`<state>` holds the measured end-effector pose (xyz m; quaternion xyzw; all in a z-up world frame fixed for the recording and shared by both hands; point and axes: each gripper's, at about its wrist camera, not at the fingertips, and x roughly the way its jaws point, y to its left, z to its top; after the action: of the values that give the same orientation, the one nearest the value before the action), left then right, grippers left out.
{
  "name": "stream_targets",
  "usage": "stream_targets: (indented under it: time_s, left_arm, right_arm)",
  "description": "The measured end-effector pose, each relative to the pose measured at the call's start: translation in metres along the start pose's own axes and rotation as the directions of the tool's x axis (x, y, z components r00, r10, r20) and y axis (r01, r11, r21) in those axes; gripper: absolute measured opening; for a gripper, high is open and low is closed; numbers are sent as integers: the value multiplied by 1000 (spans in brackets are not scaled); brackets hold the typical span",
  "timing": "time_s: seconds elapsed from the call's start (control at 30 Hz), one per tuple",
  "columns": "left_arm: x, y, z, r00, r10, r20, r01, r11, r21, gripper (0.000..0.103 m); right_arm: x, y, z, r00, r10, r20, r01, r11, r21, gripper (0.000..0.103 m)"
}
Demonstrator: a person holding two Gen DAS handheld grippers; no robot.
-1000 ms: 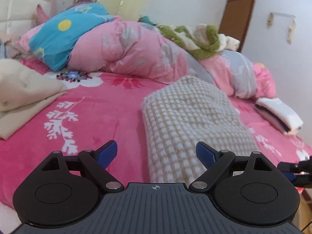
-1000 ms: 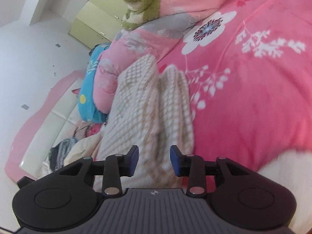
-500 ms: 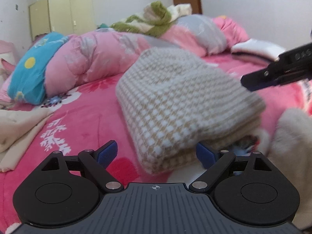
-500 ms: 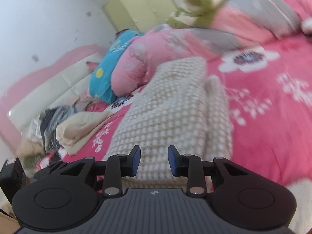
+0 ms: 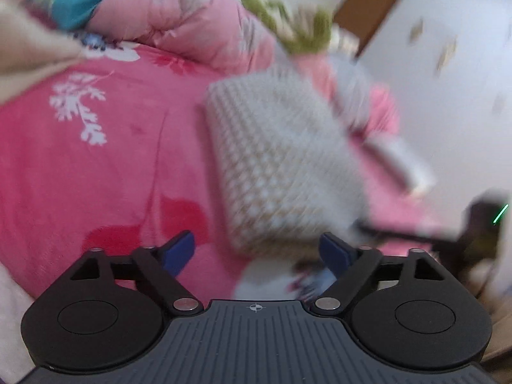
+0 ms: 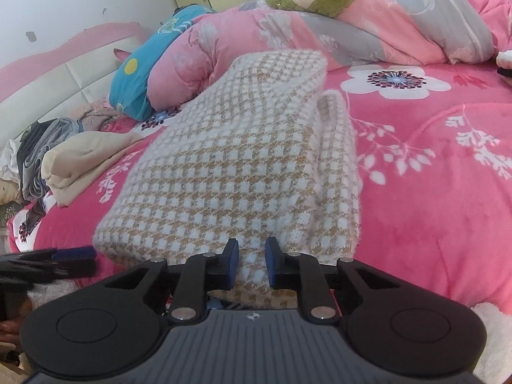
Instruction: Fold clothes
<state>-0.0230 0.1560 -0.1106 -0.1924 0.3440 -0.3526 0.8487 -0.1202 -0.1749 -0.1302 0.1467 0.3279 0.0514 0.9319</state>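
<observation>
Folded checked sweater (image 6: 236,166) runs lengthwise from lower centre toward upper centre; right gripper (image 6: 250,264) jaws, just closing, pinch its near edge; left gripper (image 5: 257,252) gapes wide, empty.

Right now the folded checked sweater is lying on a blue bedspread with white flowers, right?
Not quite. The folded checked sweater lies on a pink bedspread with white flowers, not a blue one. The right wrist view shows it clearly.
</observation>
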Motion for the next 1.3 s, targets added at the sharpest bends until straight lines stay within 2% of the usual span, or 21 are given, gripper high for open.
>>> stream_targets:
  time_s: [0.1, 0.2, 0.27, 0.3, 0.5, 0.6, 0.73, 0.77, 0.8, 0.9, 0.97, 1.1, 1.2, 1.3]
  left_arm:
    - [8, 17, 10, 999, -48, 24, 50, 991, -122, 97]
    - [35, 37, 18, 995, -97, -17, 90, 966, -243, 97]
    - [53, 49, 21, 988, -144, -51, 120, 938, -324, 98]
    - [58, 52, 23, 986, -155, -57, 127, 932, -339, 99]
    - [71, 40, 31, 971, -204, -124, 155, 933, -324, 98]
    - [80, 35, 31, 956, -245, -162, 179, 923, -341, 98]
    - [93, 24, 31, 957, -196, -214, 124, 943, -308, 98]
    - [93, 21, 31, 958, -188, -216, 116, 944, -308, 91]
    - [89, 20, 31, 959, -188, -211, 116, 943, -311, 78]
    - [76, 17, 30, 963, -186, -197, 117, 940, -320, 61]
    - [68, 15, 29, 965, -185, -187, 117, 939, -323, 57]
    - [68, 25, 12, 971, -111, -212, 56, 967, -250, 55]
    - [65, 32, 6, 974, -141, -177, 88, 957, -275, 57]
    - [55, 25, 10, 979, -119, -164, 77, 967, -243, 62]
  right_arm:
    - [1, -1, 0, 1000, 0, -4, 0, 1000, 4, 18]
    - [1, -1, 1, 1000, -1, -8, 2, 1000, 8, 19]
    - [1, 0, 1, 1000, -5, -10, 5, 1000, 8, 19]
    - [1, 0, 1, 1000, -7, -10, 7, 1000, 8, 19]
    - [2, 3, 2, 1000, -18, -12, 18, 1000, 6, 20]
    - [2, 3, 2, 1000, -19, -11, 19, 1000, 8, 20]
    - [1, 3, 2, 1000, -19, -9, 19, 1000, 10, 20]
    - [1, 3, 1, 1000, -19, -8, 19, 1000, 10, 20]
    - [1, 3, 1, 1000, -19, -8, 20, 1000, 10, 20]
    - [1, 2, 1, 1000, -20, -6, 20, 1000, 12, 20]
    - [1, 3, 1, 1000, -20, -10, 20, 1000, 8, 20]
    - [2, 3, 1, 1000, -20, -16, 20, 1000, 2, 20]
    - [2, 4, 2, 1000, -19, -21, 19, 1000, -3, 20]
    - [2, 4, 2, 999, -19, -26, 19, 1000, -8, 20]
